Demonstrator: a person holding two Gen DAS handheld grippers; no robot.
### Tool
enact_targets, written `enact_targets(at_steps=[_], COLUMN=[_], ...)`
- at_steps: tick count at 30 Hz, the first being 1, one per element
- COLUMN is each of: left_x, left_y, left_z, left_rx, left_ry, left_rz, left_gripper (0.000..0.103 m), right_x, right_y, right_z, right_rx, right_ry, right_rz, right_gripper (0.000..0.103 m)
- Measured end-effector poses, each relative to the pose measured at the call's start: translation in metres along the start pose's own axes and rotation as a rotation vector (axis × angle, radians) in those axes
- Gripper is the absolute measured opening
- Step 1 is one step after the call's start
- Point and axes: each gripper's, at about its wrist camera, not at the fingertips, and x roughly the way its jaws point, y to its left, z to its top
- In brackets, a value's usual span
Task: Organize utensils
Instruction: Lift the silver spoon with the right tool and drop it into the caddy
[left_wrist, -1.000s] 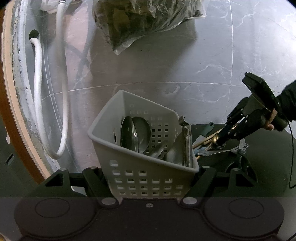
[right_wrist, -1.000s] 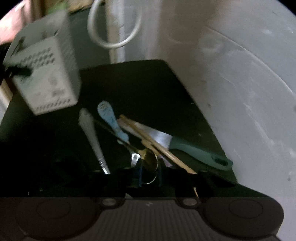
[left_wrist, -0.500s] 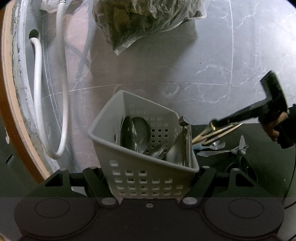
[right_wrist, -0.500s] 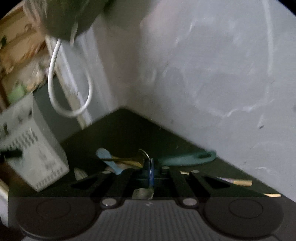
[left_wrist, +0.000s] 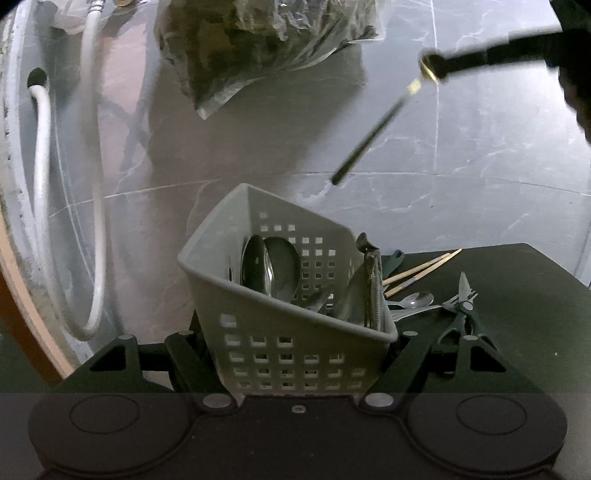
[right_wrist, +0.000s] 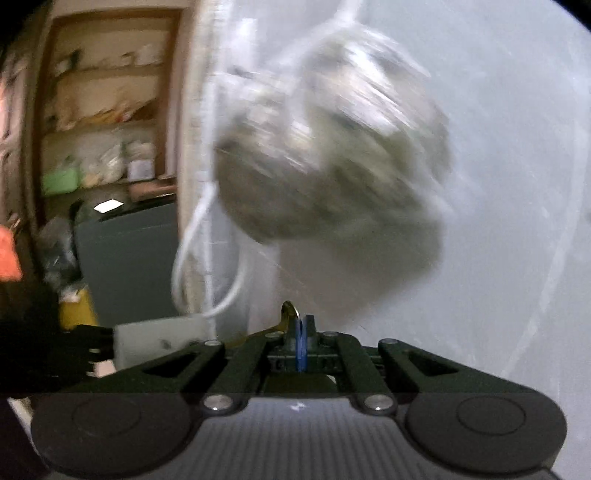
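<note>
My left gripper (left_wrist: 295, 354) is shut on a white perforated utensil basket (left_wrist: 280, 325), holding it tilted; spoons (left_wrist: 273, 269) and other metal utensils stand inside. My right gripper (right_wrist: 301, 332) is shut on a gold spoon (right_wrist: 290, 312) with a dark handle. In the left wrist view that spoon (left_wrist: 373, 133) hangs slanting from the right gripper (left_wrist: 436, 66), high above the basket to the upper right. Chopsticks (left_wrist: 421, 269), a spoon (left_wrist: 417, 299), a fork and shears (left_wrist: 461, 310) lie on the black mat (left_wrist: 517, 295).
A plastic bag of dark greens (left_wrist: 258, 40) hangs on the grey marble wall and shows blurred in the right wrist view (right_wrist: 332, 155). A white hose (left_wrist: 96, 184) loops at the left. Shelves (right_wrist: 103, 110) stand far left.
My right gripper has lifted the gold spoon off the mat and swung it up high above the basket. The left gripper and basket have stayed still.
</note>
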Motion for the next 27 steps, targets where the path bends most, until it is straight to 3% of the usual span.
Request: enact_targets(at_steps=[7, 9, 11, 14, 15, 17, 19, 22, 27], left_x=[0.001, 0.001, 0.001, 0.001, 0.001, 0.000, 0.000, 0.000, 0.001], left_y=[0.001, 0.002, 0.002, 0.003, 0.002, 0.002, 0.001, 0.000, 0.000], left_z=[-0.001, -0.002, -0.002, -0.002, -0.002, -0.002, -0.002, -0.001, 0.001], left_rx=[0.007, 0.006, 0.002, -0.002, -0.002, -0.004, -0.007, -0.009, -0.010], left_ry=[-0.006, -0.008, -0.009, -0.009, -0.009, -0.008, -0.006, -0.001, 0.011], left_rz=[-0.014, -0.016, -0.017, -0.015, -0.014, -0.011, -0.009, -0.004, 0.006], left_gripper=[0.076, 0.076, 0.076, 0.076, 0.076, 0.076, 0.076, 0.077, 0.077], right_x=[0.057, 0.075, 0.077, 0.068, 0.062, 0.051, 0.044, 0.049, 0.080], right_y=[0.072, 0.086, 0.086, 0.071, 0.061, 0.040, 0.018, -0.010, -0.027], right_z=[0.008, 0.004, -0.003, -0.017, -0.026, -0.048, -0.079, -0.130, -0.193], right_rx=[-0.242, -0.248, -0.172, 0.024, 0.088, 0.232, 0.386, 0.570, 0.717], right_ry=[0.117, 0.168, 0.165, 0.130, 0.111, 0.085, 0.082, 0.139, 0.232], right_rz=[0.103, 0.131, 0.152, 0.134, 0.098, 0.009, -0.082, -0.190, -0.252], right_gripper=[0.001, 0.008, 0.039, 0.055, 0.059, 0.080, 0.092, 0.095, 0.095])
